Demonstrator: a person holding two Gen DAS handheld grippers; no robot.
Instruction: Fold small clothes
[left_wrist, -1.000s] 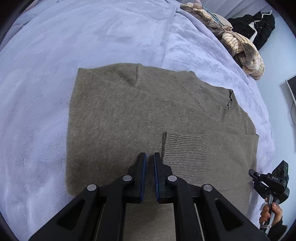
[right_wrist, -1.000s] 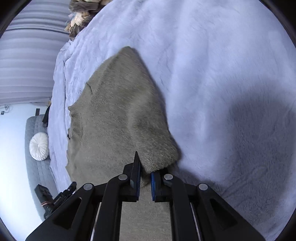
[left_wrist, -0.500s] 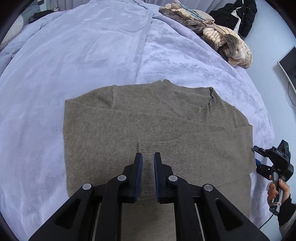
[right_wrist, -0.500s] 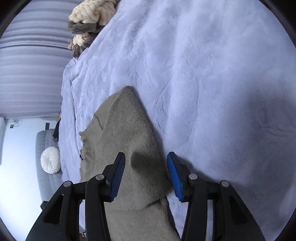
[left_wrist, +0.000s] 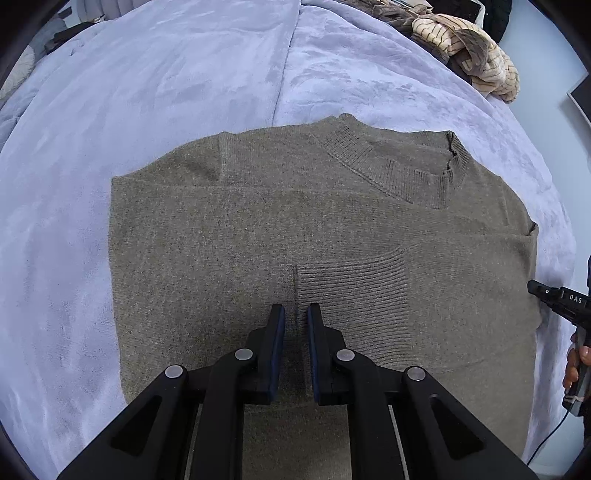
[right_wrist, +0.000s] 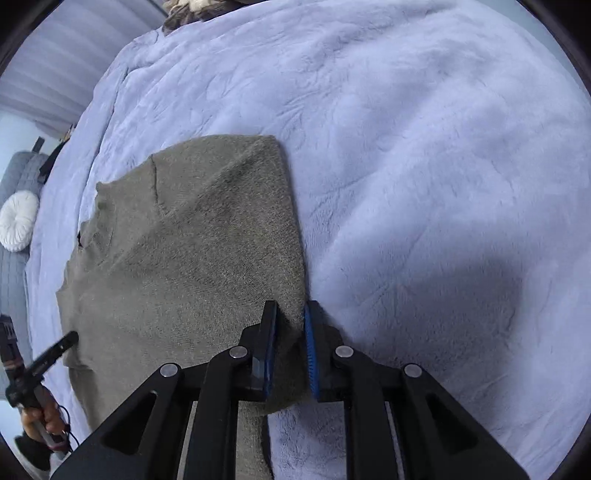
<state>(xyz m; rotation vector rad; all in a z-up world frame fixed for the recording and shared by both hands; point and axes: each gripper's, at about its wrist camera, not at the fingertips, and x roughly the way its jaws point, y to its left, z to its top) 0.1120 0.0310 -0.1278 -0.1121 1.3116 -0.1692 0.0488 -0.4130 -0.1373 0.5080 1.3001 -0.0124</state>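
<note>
An olive-brown knitted sweater (left_wrist: 314, 236) lies flat on a bed covered with a pale lavender plush blanket (left_wrist: 166, 92), its ribbed round collar (left_wrist: 399, 170) toward the far right and both sleeves folded in across the body, so the outline is a tidy block. A ribbed cuff (left_wrist: 351, 291) rests on top near the middle. The sweater's left edge runs straight, with a wide stretch of bare blanket beyond it to the left and to the far side. The left hand-held gripper (left_wrist: 295, 325) hangs over the sweater beside the cuff's left end, its jaws drawn almost together with only a narrow gap and no fabric seen caught between them. From the right wrist view, the right hand-held gripper (right_wrist: 290, 325) sits at the sweater's right folded edge (right_wrist: 291, 236); its jaws have just been closing and now pinch that edge of knit between the blue pads (right_wrist: 312, 354). To the right of that edge the blanket is open and smooth for a long way. A heap of cream and brown striped clothes (left_wrist: 469, 51) lies at the bed's far right corner, well apart from the sweater.
</note>
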